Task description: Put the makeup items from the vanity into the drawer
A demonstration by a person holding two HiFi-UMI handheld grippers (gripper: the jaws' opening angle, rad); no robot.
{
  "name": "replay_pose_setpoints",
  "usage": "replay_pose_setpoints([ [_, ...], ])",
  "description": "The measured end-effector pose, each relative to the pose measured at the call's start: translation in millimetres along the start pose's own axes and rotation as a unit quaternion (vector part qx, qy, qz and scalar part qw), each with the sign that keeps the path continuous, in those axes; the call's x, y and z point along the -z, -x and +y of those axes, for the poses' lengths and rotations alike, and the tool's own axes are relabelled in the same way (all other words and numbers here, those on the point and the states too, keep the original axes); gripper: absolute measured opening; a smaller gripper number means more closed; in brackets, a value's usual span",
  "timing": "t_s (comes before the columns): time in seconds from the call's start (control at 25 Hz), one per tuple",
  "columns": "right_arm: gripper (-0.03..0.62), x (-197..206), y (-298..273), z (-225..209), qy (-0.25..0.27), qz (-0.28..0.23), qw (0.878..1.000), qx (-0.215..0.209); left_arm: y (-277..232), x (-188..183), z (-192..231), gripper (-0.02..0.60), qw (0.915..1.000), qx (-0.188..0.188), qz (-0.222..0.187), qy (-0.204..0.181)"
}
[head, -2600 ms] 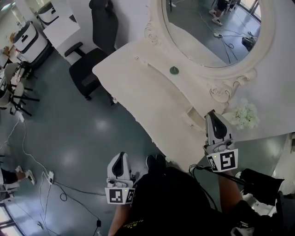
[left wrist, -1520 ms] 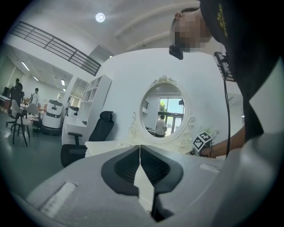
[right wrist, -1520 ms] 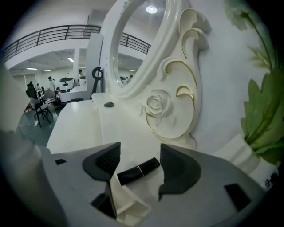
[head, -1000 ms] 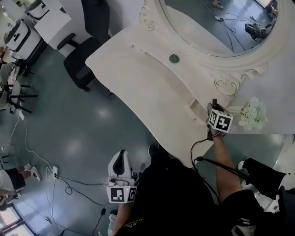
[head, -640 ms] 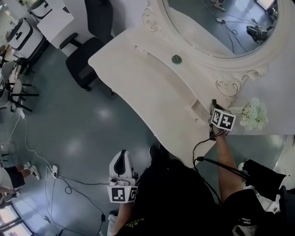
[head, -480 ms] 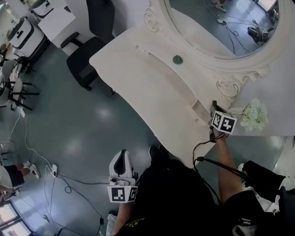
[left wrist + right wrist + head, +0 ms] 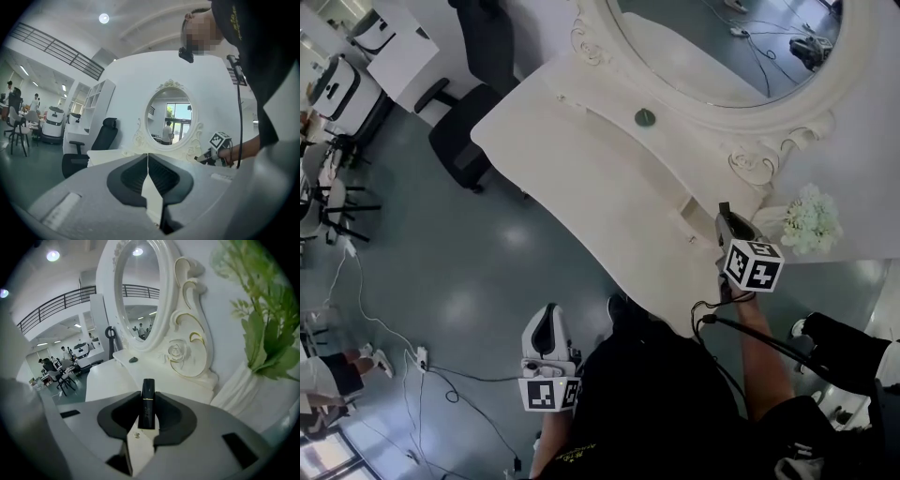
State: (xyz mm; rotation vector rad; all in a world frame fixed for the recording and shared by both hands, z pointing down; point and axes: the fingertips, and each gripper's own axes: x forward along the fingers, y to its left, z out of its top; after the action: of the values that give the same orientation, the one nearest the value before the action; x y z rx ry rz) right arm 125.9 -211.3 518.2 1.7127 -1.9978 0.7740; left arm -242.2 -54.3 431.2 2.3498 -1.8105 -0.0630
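My left gripper (image 7: 148,157): jaws pressed together, nothing between them.
Past it I see the white vanity (image 7: 105,155) with its oval mirror (image 7: 171,117), a black office chair (image 7: 108,133) to its left, and the right gripper (image 7: 202,159) held up near its right end.

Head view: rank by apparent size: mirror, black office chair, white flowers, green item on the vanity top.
1. mirror: largest, though cut off by the picture's edge
2. black office chair: also cropped, and lower down on the floor
3. white flowers
4. green item: smallest by far
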Motion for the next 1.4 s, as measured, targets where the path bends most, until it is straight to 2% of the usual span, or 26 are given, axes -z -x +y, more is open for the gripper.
replay_pose_setpoints([
  [0.24,0.094,4,35,-1,-0.018,-0.022,1.0,-0.007,-26,-1,-32,0.021,0.9983,0.057,0.008,-0.012],
  [0.4,0.094,16,54,-10,-0.035,-0.024,0.999,0.002,-53,6,-59,0.021,0.9921,0.115,0.044,-0.024],
  [0.6,0.094,30,77,-22,-0.057,-0.031,0.998,0.018,-98,-1,-110,0.021,0.9756,0.213,0.016,-0.05],
  [0.76,0.094,37,88,-20,-0.054,-0.035,0.998,0.014,-116,16,-157,0.021,0.9554,0.288,0.033,-0.056],
  [0.92,0.094,39,75,-13,0.007,-0.023,1.0,0.0,-135,29,-196,0.021,0.9371,0.342,0.035,-0.059],
  [1.0,0.094,38,60,-10,0.054,-0.005,0.998,-0.012,-142,34,-205,0.021,0.933,0.354,0.036,-0.055],
  [1.08,0.094,40,42,-5,0.117,0.028,0.992,-0.032,-145,39,-208,0.021,0.9315,0.358,0.039,-0.051],
  [1.2,0.094,45,12,1,0.207,0.096,0.972,-0.063,-144,52,-203,0.021,0.9322,0.355,0.051,-0.049],
  [1.4,0.094,56,-27,12,0.279,0.205,0.933,-0.102,-138,67,-179,0.021,0.9424,0.325,0.07,-0.037],
])
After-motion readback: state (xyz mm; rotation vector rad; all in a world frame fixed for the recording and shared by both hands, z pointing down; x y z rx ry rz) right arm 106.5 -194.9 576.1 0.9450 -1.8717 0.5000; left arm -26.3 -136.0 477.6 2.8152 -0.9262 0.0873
